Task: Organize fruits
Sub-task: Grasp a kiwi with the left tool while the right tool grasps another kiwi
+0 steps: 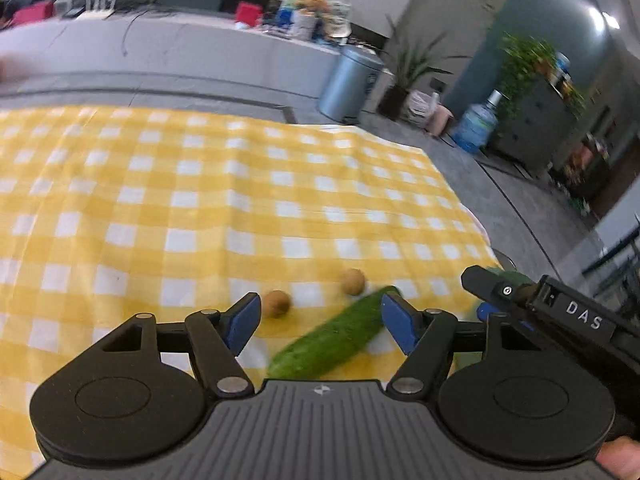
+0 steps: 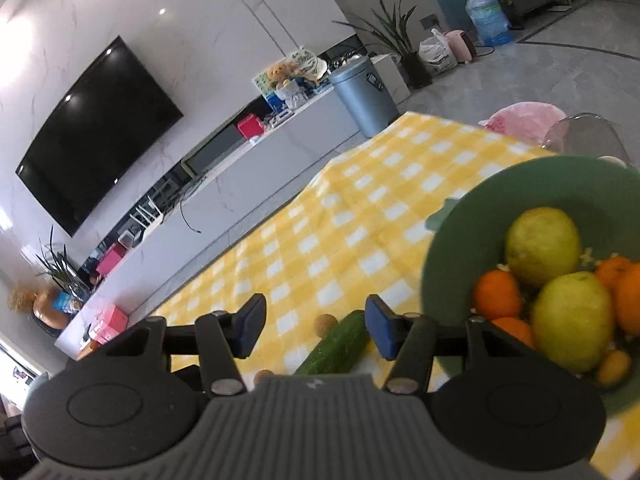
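Cucumber (image 1: pixel 334 340) on cloth, apparently unheld; left hand-held gripper (image 1: pixel 320 322) open

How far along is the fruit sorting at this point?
Largely done: the green bowl already holds lemons and oranges. Nothing is in hand; the left gripper and right gripper are open and empty. Left on the checked cloth: a cucumber and two small brown fruits.
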`<action>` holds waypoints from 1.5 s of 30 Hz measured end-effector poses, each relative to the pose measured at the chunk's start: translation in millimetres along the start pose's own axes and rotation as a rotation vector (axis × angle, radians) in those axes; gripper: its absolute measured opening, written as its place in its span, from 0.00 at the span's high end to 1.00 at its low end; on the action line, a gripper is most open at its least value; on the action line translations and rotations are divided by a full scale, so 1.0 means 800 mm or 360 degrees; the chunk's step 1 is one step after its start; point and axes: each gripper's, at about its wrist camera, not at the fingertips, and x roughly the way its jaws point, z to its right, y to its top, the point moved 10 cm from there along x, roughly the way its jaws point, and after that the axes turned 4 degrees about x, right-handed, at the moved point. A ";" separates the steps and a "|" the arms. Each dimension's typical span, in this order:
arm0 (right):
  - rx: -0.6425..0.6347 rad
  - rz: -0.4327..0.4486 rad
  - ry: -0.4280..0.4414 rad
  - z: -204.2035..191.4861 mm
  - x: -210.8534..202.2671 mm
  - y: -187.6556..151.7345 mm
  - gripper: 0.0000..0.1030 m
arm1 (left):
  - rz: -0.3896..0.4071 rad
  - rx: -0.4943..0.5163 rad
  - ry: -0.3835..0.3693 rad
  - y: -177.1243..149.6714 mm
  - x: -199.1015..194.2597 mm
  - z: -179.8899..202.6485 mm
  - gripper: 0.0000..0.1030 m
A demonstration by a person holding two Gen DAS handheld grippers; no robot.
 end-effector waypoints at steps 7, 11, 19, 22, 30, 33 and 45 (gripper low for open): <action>-0.0134 -0.0067 0.0011 -0.011 0.068 -0.004 0.55 | -0.0048 -0.0140 0.0025 -0.015 0.041 -0.044 0.27; -0.0205 -0.0159 0.0054 -0.028 0.103 -0.007 0.65 | -0.0096 -0.0149 0.0034 -0.022 0.055 -0.052 0.28; -0.0316 -0.0365 -0.0094 -0.010 0.161 -0.017 0.73 | -0.0183 -0.0032 0.0113 -0.021 0.082 -0.048 0.33; -0.0389 -0.0399 -0.0154 -0.005 0.176 -0.023 0.75 | -0.0196 -0.0026 0.0114 -0.019 0.088 -0.048 0.36; -0.0652 -0.0426 -0.0229 -0.016 0.179 -0.032 0.76 | -0.0229 -0.0005 0.0115 -0.018 0.099 -0.048 0.50; -0.0739 -0.0447 -0.0236 -0.019 0.179 -0.036 0.76 | -0.0233 -0.0011 0.0104 -0.017 0.100 -0.048 0.53; -0.0899 -0.0499 -0.0217 -0.030 0.175 -0.049 0.82 | -0.0245 -0.0030 0.0020 -0.016 0.107 -0.039 0.70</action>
